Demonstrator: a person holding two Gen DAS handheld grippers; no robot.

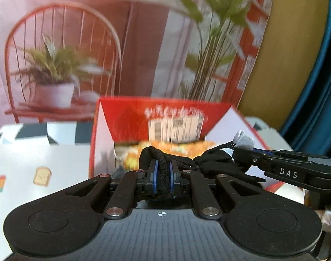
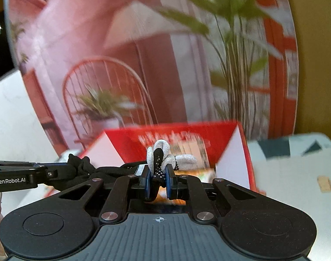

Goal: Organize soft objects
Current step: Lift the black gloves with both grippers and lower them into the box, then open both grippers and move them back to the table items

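Two hand-held grippers stretch one knitted black sock above an open red cardboard box (image 1: 126, 117). Left hand-held gripper (image 1: 163, 174) pinches its ribbed cuff (image 1: 161, 167); right hand-held gripper (image 2: 157, 179), lettered "DAS", is clamped on the dotted grey-toed end (image 2: 159, 156). Left one reads "GenRobot.AI".

Both grippers matte black with blue pads (image 1: 155, 171) and silver screws; left gripper (image 2: 54, 170) reads "GenRobot.AI", right gripper (image 1: 241, 152) reads "DAS".
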